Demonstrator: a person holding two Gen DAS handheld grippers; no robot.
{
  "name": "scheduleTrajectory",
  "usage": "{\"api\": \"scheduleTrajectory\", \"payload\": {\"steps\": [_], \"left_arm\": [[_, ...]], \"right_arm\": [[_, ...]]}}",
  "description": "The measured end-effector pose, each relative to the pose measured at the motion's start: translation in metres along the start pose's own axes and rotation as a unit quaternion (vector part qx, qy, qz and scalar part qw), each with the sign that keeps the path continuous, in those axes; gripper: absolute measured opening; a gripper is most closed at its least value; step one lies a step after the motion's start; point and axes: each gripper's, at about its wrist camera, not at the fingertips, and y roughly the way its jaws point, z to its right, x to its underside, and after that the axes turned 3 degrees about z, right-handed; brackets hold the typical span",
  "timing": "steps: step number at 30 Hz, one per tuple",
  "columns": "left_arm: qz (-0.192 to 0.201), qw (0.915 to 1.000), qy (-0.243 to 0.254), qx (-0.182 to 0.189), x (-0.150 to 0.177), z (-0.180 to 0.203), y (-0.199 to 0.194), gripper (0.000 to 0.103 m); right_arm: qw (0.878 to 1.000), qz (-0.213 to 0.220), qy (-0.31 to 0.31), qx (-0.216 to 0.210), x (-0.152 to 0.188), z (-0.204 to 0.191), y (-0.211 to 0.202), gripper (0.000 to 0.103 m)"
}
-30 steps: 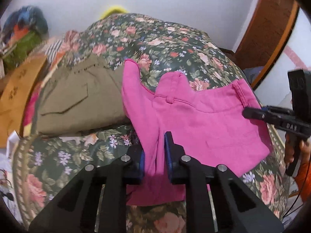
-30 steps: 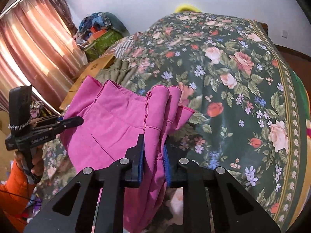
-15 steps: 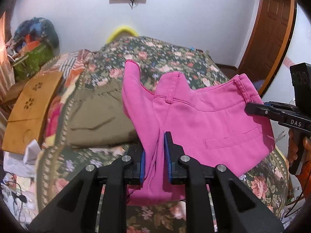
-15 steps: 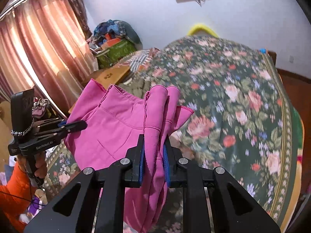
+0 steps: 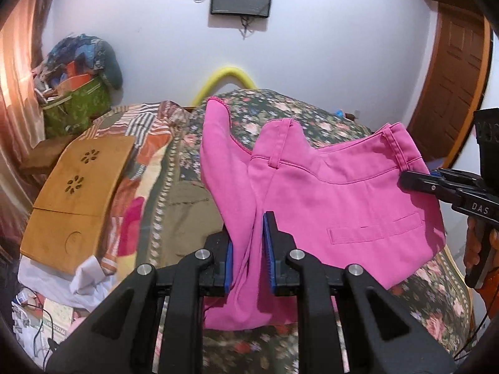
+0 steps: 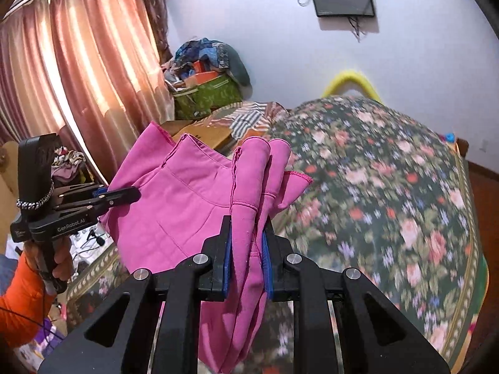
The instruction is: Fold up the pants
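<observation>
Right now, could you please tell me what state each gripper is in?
Left gripper: closed on one side of the bright pink fabric pants.
Right gripper: closed on the other side of the same pants.

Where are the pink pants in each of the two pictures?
Left wrist view: the pink pants fill the middle and right, pinched low down in the left gripper.
Right wrist view: the pink pants hang left of centre, pinched in the right gripper.
Shared landmark: the yellow tube behind the bed.
</observation>
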Motion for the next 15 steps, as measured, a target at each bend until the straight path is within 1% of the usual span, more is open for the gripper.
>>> {"api": "scheduleTrajectory", "payload": {"steps": [4,7,12,15], "left_arm": [[-0.005,0.9999,-0.010,-0.012,-0.014,-0.026,0.019,0.017],[-0.009,0.9997,-0.015,-0.018,-0.018,-0.045,0.031,0.017],[-0.027,0.9990,-0.030,-0.017,-0.012,-0.072,0.062,0.017],[-0.049,0.9980,-0.036,-0.019,-0.003,-0.083,0.087,0.017]], "right_arm": [[1.000,-0.005,-0.021,-0.002,-0.018,-0.006,0.026,0.015],[0.999,-0.008,-0.039,-0.001,-0.029,-0.010,0.045,0.015],[0.999,-0.018,-0.042,-0.004,-0.036,-0.009,0.083,0.015],[0.998,-0.037,-0.041,-0.001,-0.032,-0.005,0.108,0.015]]}}
